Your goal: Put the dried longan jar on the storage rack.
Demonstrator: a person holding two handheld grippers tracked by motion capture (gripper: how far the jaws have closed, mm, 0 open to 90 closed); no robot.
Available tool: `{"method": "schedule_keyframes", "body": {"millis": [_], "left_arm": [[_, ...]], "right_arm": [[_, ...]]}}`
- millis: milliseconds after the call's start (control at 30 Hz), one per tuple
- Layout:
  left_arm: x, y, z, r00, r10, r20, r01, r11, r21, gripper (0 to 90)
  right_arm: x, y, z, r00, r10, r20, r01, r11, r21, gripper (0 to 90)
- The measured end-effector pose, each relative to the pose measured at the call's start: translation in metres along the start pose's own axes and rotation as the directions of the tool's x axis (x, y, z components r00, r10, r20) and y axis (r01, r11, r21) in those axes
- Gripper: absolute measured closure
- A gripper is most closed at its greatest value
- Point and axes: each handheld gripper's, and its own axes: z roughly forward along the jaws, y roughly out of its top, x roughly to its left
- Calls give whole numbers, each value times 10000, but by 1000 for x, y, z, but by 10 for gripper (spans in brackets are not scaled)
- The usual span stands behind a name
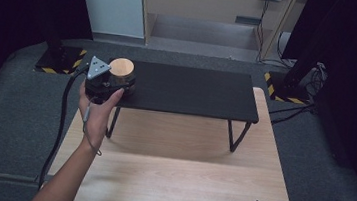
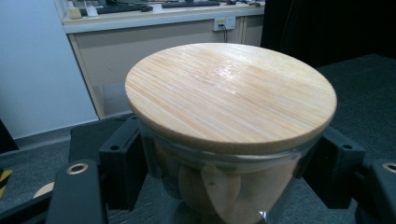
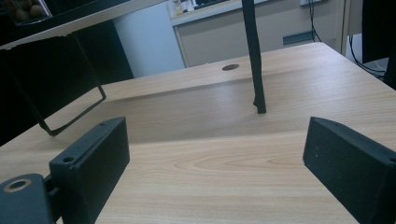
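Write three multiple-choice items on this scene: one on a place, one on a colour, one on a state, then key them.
1. Where does the jar stand?
A. at the left end of the black shelf
B. on the wooden table under it
C. on the floor

2. What colour is the jar's lid?
A. black
B. light wood
C. white

3. How does the right gripper stand?
A. shut on the jar
B. shut on nothing
C. open

Key:
1 A, the high view shows it on the shelf's left end.
2 B, the left gripper view shows pale wood grain.
3 C, its jaws stand wide apart over bare table.
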Motion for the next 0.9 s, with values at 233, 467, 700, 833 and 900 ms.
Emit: {"method": "schedule_keyframes", "body": {"millis": [233, 467, 700, 833, 900], "left_arm": [[2, -3, 9, 9999, -134, 36, 134, 9998, 129, 243], [4, -6, 12, 9997, -257, 43, 257, 9997, 34, 243], [3, -8, 13, 9997, -259, 4, 259, 9997, -49, 243], [3, -9, 16, 9993, -374, -59, 373, 9993, -82, 139], [1, -12, 15, 9990, -398, -178, 394, 9990, -224, 72]], "right_arm": [[-1, 0, 1, 10000, 41, 40, -41, 10000, 15, 73], [-2, 0, 2, 10000, -1, 58, 1, 10000, 49, 73], [-2, -1, 3, 10000, 56, 52, -56, 10000, 77, 73], [-2, -1, 3, 10000, 61, 42, -62, 10000, 73, 72], [-3, -1, 3, 10000, 60, 32, -60, 10000, 55, 72]]}}
